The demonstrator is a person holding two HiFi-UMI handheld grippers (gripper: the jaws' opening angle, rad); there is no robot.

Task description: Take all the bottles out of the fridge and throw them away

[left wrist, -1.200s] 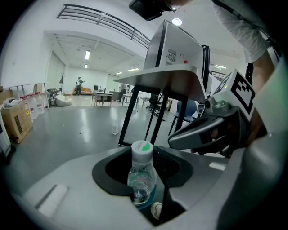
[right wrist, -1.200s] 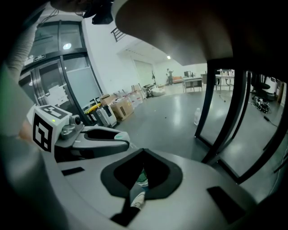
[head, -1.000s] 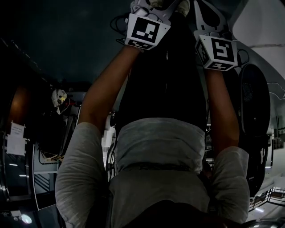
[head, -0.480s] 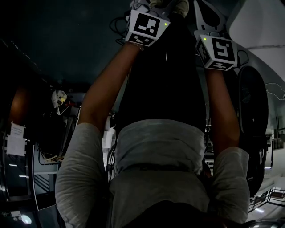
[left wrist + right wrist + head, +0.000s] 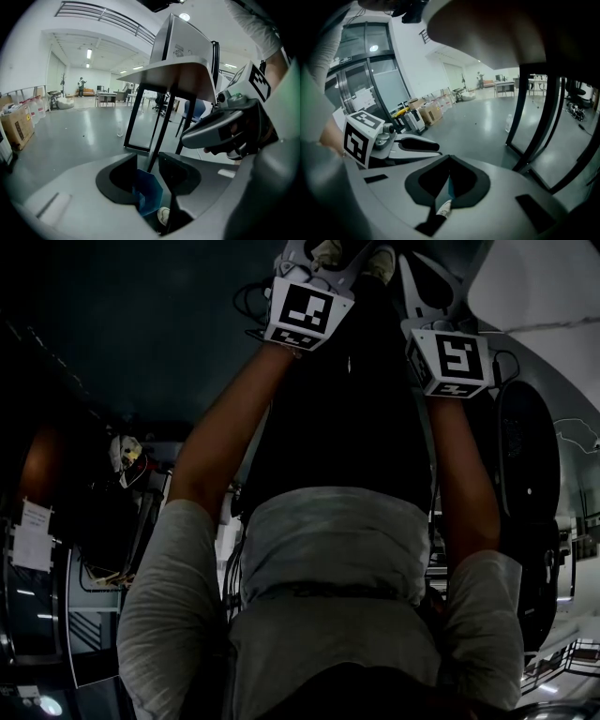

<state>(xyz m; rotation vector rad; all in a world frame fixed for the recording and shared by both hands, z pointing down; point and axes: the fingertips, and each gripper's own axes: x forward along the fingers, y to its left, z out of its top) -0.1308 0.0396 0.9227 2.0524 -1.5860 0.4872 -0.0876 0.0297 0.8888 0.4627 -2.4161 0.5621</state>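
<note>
Both grippers are held out in front of the person, side by side and tilted down, aimed past the black legs of a table (image 5: 174, 75).

Left gripper (image 5: 148, 161): jaws part-way apart, with only a table leg and the floor (image 5: 70, 136) showing through the gap. It carries nothing.

Right gripper (image 5: 449, 168): jaws closed tip to tip, also carrying nothing.

The only bottle (image 5: 120, 128) I can find is a clear one standing upright on the floor beyond the table legs, well apart from both grippers. It shows in both gripper views.

A white box (image 5: 187, 42) sits on the table. It's probably the fridge, but I can't see a door or the inside from here, so I can't say whether it holds any bottles. No bin is in sight.

My read is that this is a transit pose, not a grasp. With no load in hand, the arms sit parallel and relaxed. The half-open left looks readier for a pick, and the right would have to open first.

The head view is too dark to add anything beyond the arms and the person's torso.
</note>
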